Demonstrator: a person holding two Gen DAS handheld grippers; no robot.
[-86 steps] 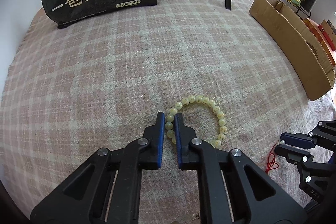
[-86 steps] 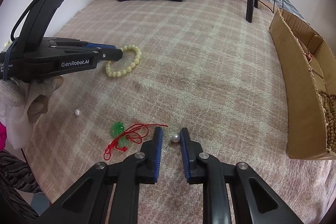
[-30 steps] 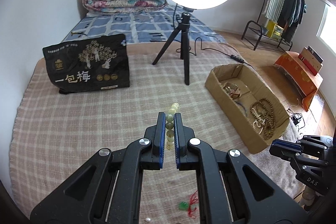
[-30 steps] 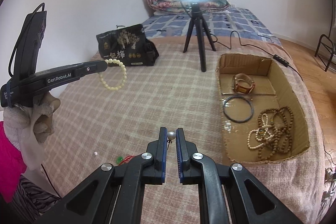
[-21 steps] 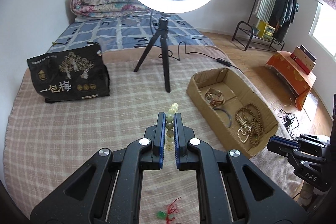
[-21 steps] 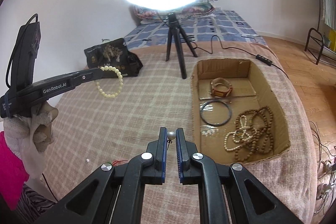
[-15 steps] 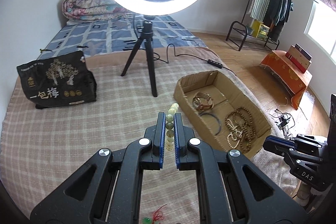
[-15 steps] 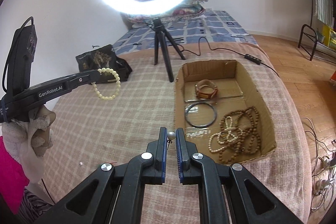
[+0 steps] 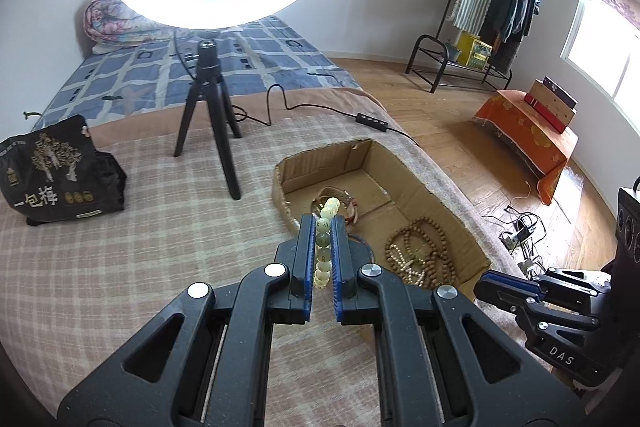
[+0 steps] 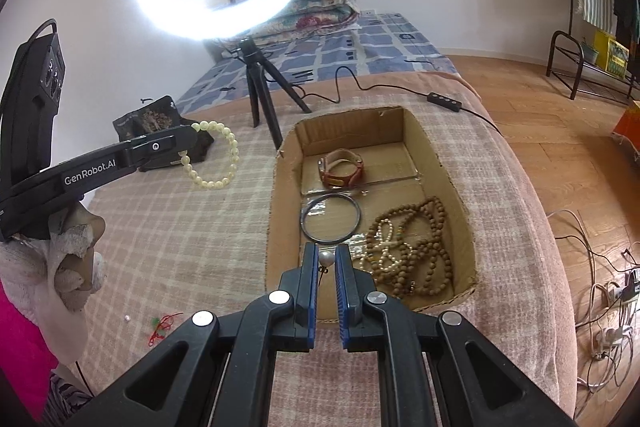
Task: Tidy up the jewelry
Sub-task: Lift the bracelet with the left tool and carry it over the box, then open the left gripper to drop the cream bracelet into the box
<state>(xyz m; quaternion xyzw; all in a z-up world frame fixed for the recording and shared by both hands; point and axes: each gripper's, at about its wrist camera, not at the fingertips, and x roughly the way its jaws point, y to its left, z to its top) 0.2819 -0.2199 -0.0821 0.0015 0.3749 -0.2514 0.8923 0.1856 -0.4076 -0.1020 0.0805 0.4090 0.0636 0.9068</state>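
Observation:
My left gripper [image 9: 322,223] is shut on a pale yellow bead bracelet [image 9: 325,239] and holds it in the air, left of the cardboard box [image 9: 448,199]. In the right wrist view the left gripper [image 10: 188,139] shows at the left with the bracelet [image 10: 216,155] hanging from its tip. My right gripper [image 10: 325,255] is shut on a pearl earring [image 10: 325,259] above the near end of the box [image 10: 280,195]. The box holds a leather watch [image 10: 342,167], a dark bangle [image 10: 331,217] and brown bead strands [image 10: 412,247].
A ring light on a black tripod [image 10: 260,99] stands behind the box, its cable [image 10: 440,99] trailing right. A black snack bag [image 9: 56,179] lies at the far left. A red cord with a green charm [image 10: 162,325] and a loose pearl [image 10: 127,318] lie on the plaid blanket.
Both grippers have lifted off the blanket with their items and moved right toward the box. The right gripper has arrived over the box's near end.

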